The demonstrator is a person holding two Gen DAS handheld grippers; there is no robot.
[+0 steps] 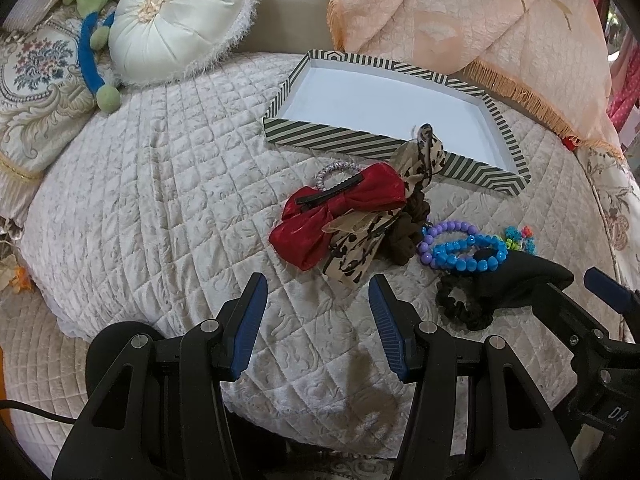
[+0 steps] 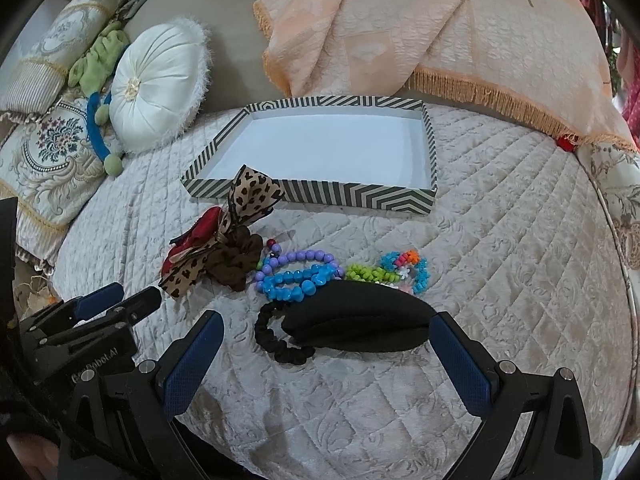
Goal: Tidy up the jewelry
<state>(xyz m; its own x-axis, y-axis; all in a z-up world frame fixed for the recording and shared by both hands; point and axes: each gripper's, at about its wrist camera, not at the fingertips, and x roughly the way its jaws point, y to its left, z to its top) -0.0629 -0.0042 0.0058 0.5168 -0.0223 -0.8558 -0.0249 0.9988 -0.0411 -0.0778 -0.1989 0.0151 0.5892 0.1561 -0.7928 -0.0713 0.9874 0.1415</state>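
An empty striped box lies on the quilted bed. In front of it is a pile: a red bow clip, a leopard ribbon, a brown scrunchie, purple and blue bead bracelets, a multicoloured bracelet and a black hair piece with scrunchie. My left gripper is open, just short of the red bow. My right gripper is open, its jaws on either side of the black hair piece.
A round white cushion, embroidered pillows and a green and blue plush toy lie at the far left. A peach fringed throw drapes behind the box. The quilted bedspread curves down at its edges.
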